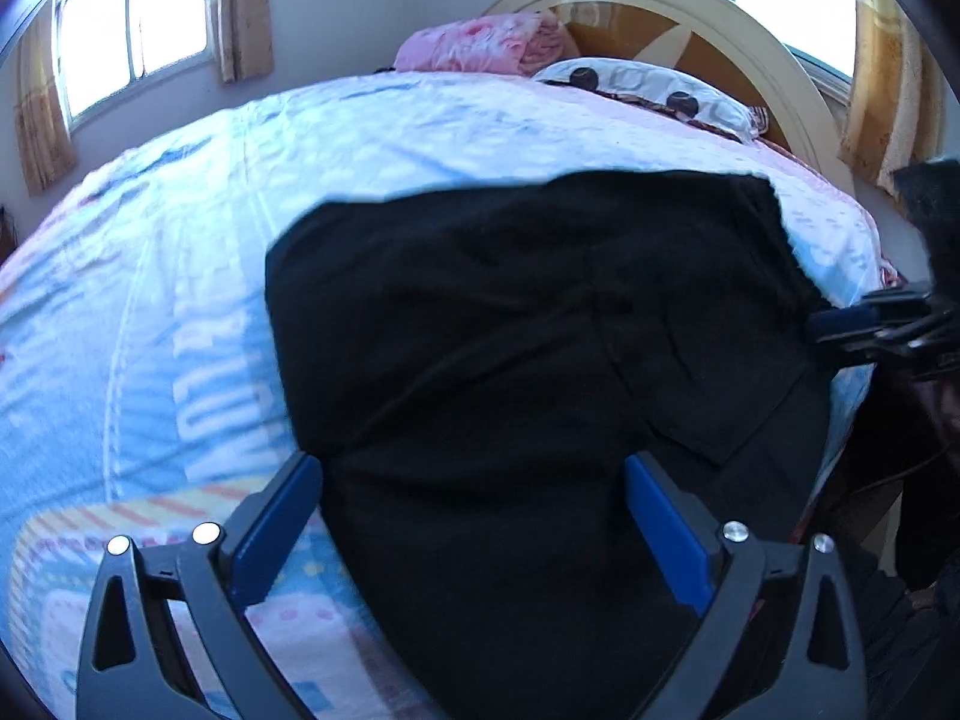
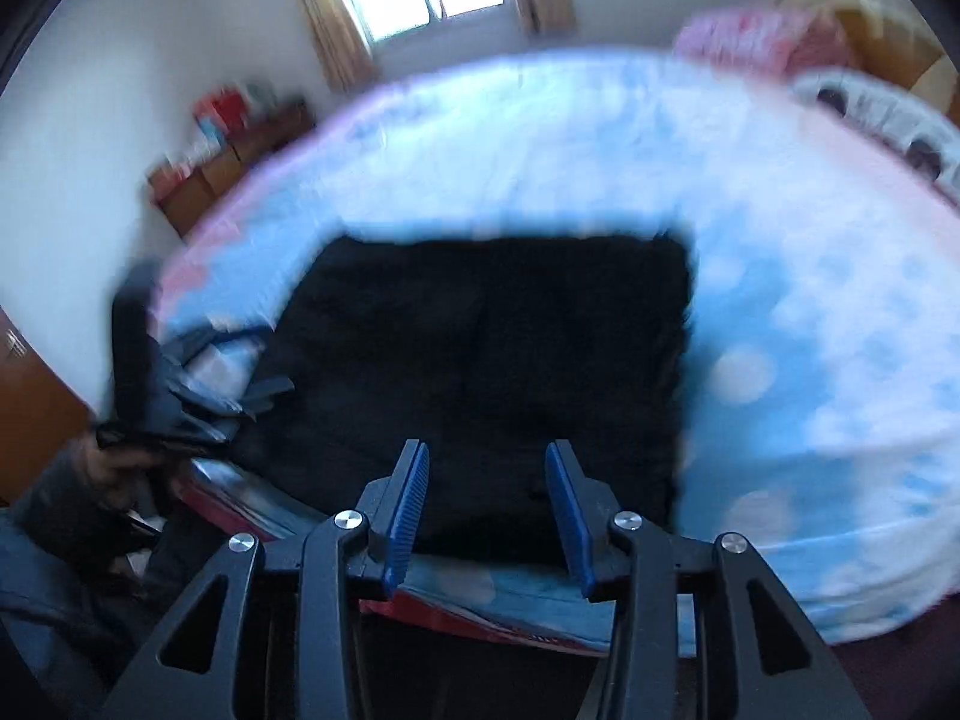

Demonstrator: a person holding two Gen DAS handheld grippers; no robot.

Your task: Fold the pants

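Two hand-held grippers — left (image 1: 474, 474) wide apart, right (image 2: 487, 462) part-spread, empty — over squarish folded black pants (image 1: 510, 330), long axis unclear.

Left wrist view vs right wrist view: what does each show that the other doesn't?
Left wrist only: the curved headboard, sharp, and two windows.

Right wrist only: a low wooden shelf by the wall, and a hand holding the left gripper.

Both: black pants folded on the blue bedspread, pink blanket, spotted pillow. Both grippers open, holding nothing; the right gripper shows in each.
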